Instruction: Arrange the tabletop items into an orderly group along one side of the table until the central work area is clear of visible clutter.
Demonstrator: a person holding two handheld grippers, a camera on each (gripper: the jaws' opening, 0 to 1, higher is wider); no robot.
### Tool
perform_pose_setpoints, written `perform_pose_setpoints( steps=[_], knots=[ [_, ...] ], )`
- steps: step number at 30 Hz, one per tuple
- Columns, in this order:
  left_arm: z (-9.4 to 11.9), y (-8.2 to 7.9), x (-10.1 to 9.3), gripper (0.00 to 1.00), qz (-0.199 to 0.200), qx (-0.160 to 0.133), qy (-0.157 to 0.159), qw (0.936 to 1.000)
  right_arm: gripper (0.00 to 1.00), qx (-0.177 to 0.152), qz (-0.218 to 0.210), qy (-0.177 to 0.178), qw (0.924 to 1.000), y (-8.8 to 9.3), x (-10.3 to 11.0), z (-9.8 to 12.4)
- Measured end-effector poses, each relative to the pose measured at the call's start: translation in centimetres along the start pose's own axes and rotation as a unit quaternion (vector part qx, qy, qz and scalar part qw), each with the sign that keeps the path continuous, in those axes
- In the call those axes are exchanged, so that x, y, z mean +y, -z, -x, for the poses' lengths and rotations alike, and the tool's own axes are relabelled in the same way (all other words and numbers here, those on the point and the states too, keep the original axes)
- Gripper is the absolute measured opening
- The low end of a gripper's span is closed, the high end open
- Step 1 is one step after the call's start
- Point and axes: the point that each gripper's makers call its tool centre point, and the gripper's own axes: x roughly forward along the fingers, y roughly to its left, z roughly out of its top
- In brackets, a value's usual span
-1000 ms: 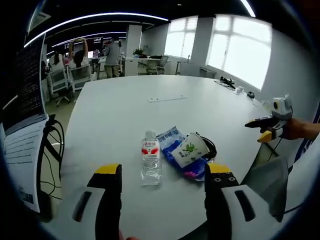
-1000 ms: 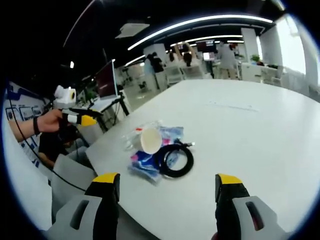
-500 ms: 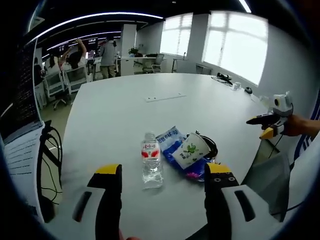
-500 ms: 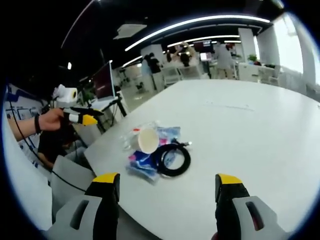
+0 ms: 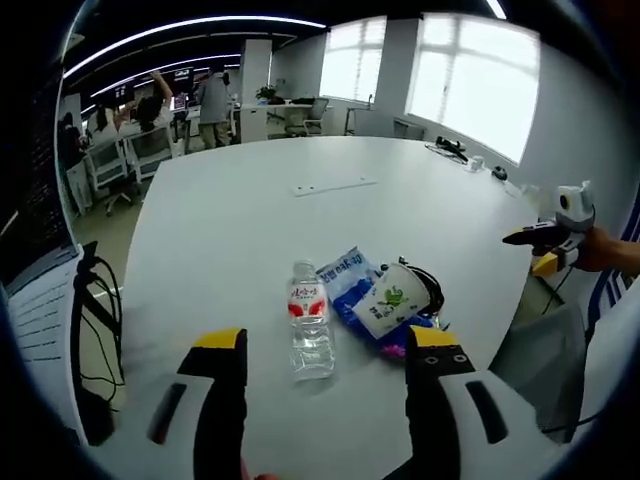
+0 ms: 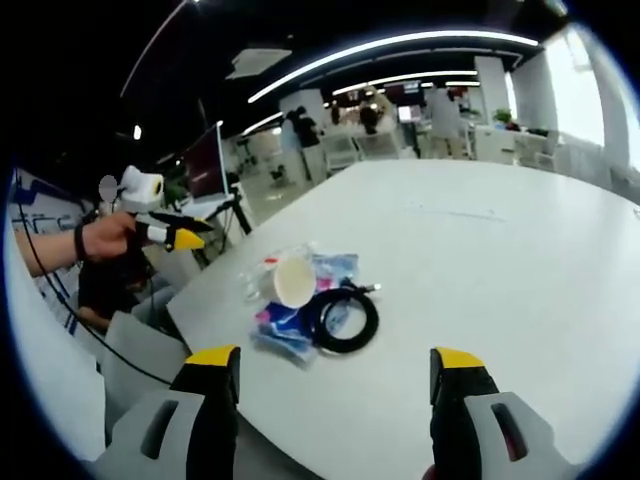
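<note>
A small pile lies near one edge of the white table (image 5: 250, 220). It holds a clear water bottle (image 5: 308, 325) with a red label, blue snack packets (image 5: 345, 278), a white paper cup (image 5: 388, 302) on its side and a black cable coil (image 5: 432, 290). My left gripper (image 5: 328, 342) hovers open just short of the bottle, nothing between its jaws. My right gripper (image 5: 548, 245) is held off the table's edge. From that side, the cup (image 6: 290, 282), coil (image 6: 345, 320) and packets (image 6: 290, 330) lie ahead of my open right gripper (image 6: 335, 358). The left gripper (image 6: 168, 234) hangs beyond them.
A thin pale strip (image 5: 335, 186) lies mid-table, and small dark items (image 5: 455, 155) sit at the far edge by the windows. A grey chair (image 6: 140, 355) stands at the table's near edge. A screen and cables (image 5: 60, 300) stand left. People and desks fill the background.
Both views have shifted only slightly with the hands. The pile has stayed where it was, and both grippers remain open and apart from it.
</note>
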Motion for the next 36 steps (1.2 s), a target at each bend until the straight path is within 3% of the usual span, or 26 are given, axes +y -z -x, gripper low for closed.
perform_pose_setpoints(
  steps=[15,28,36],
  knots=[
    [-2.5,-0.5,1.3,0.59,0.005,0.043,-0.009,0.999,0.78,0.0,-0.003,0.004,1.0,0.1,0.3,0.5],
    [-5.4,-0.3,2.5,0.55,0.056,0.093,-0.017,0.994,0.78,0.002,-0.007,0.009,0.9999,0.3,0.2,0.7],
    [-6.9,-0.8,2.8,0.53,0.065,0.105,-0.016,0.9922,0.78,0.002,-0.011,0.011,0.9999,0.3,-0.1,0.6]
  ],
)
